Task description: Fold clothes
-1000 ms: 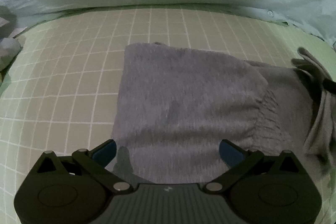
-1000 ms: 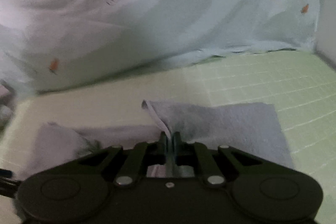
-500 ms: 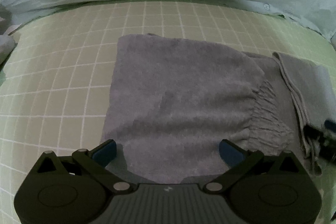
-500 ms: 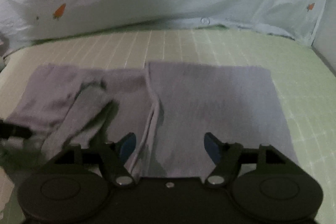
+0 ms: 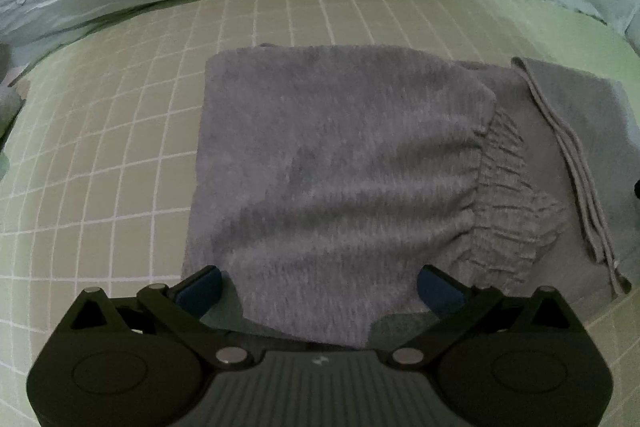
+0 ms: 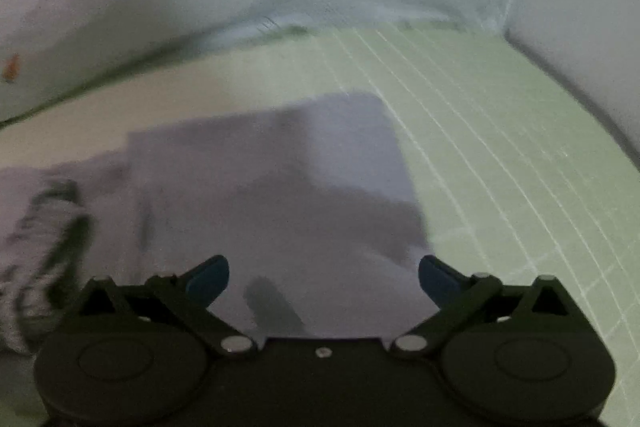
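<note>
On the bed (image 5: 100, 155), the grey garment (image 5: 336, 163) lies flat on the checked sheet, partly folded — one layer lapped over its gathered waistband (image 5: 504, 195). Left gripper (image 5: 320, 291) hovers at its near edge, fingers spread, pinching nothing; right gripper (image 6: 324, 279) likewise, its blurred view showing the same cloth. A fold looks just laid; the next likely needs both to pinch an edge and carry it across.

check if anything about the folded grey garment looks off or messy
Mostly tidy. The grey garment lies flat on the checked sheet, but its gathered waistband sticks out from under the left folded layer, and the right layer's hem runs at a slant, so the two halves don't line up. Both grippers are open and off the cloth.
</note>
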The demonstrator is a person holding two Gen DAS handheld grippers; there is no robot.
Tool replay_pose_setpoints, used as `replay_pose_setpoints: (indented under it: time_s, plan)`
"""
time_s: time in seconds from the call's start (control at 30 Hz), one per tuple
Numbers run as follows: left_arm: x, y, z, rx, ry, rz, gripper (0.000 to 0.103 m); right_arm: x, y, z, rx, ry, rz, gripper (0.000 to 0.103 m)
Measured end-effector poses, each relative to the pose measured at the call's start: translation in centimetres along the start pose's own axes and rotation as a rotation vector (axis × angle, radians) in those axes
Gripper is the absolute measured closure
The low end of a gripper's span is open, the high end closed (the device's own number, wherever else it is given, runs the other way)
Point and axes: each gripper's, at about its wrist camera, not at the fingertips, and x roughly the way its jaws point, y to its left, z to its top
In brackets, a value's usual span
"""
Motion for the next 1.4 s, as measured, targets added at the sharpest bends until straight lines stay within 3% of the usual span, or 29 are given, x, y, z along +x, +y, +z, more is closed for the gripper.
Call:
replay_pose_setpoints:
  time_s: [0.2,0.33,0.37,0.4,0.43,0.5,0.6,0.73,0.93,1.1,1.2,1.27,1.33,1.4]
  plan:
    - [0.6,0.0,0.1,0.006,0.023,0.013,0.000,2.7,-3.7,0.4,0.081,0.048,0.003,0.000]
    - [1.1,-0.3,0.3,0.009,0.036,0.025,0.000,2.3,-3.6,0.5,0.086,0.041,0.012,0.006]
    - [1.1,-0.3,0.4,0.008,0.038,0.026,0.000,2.2,-3.6,0.6,0.086,0.035,0.018,0.014]
    - [1.1,-0.4,0.4,0.003,0.039,0.025,0.000,2.0,-3.5,0.7,0.086,0.028,0.025,0.031]
    - [1.1,-0.4,0.4,-0.001,0.039,0.025,0.000,1.9,-3.5,0.7,0.086,0.022,0.031,0.057]
    - [1.1,-0.4,0.5,0.000,0.037,0.022,0.000,1.5,-3.7,1.0,0.120,0.032,0.058,0.081]
    - [0.5,0.1,0.3,-0.020,0.022,0.010,0.000,0.7,-3.9,1.3,0.167,0.027,0.089,0.093]
    - [-0.5,1.0,0.2,-0.054,-0.004,-0.009,0.000,-1.9,-1.7,2.1,0.117,-0.057,0.097,0.094]
    - [-2.0,2.3,-0.1,-0.105,-0.043,-0.036,0.000,-6.7,6.7,3.0,-0.045,-0.157,0.265,0.095]
    - [-3.7,4.5,-0.7,-0.163,-0.093,-0.026,0.000,-9.0,16.0,1.5,-0.228,-0.146,0.483,0.095]
    - [-4.5,5.9,-1.4,-0.208,-0.107,-0.013,0.000,-7.9,20.6,-0.7,-0.339,-0.048,0.551,0.092]
    - [-4.6,6.8,-1.8,-0.241,-0.103,-0.001,0.000,-7.2,21.6,-1.5,-0.350,0.000,0.560,0.074]
    - [-4.8,7.4,-2.0,-0.263,-0.107,0.004,0.000,-7.6,21.0,-1.6,-0.327,-0.019,0.550,0.041]
    - [-4.9,7.7,-2.0,-0.279,-0.113,0.000,0.000,-7.9,19.2,-1.1,-0.267,-0.051,0.507,0.027]
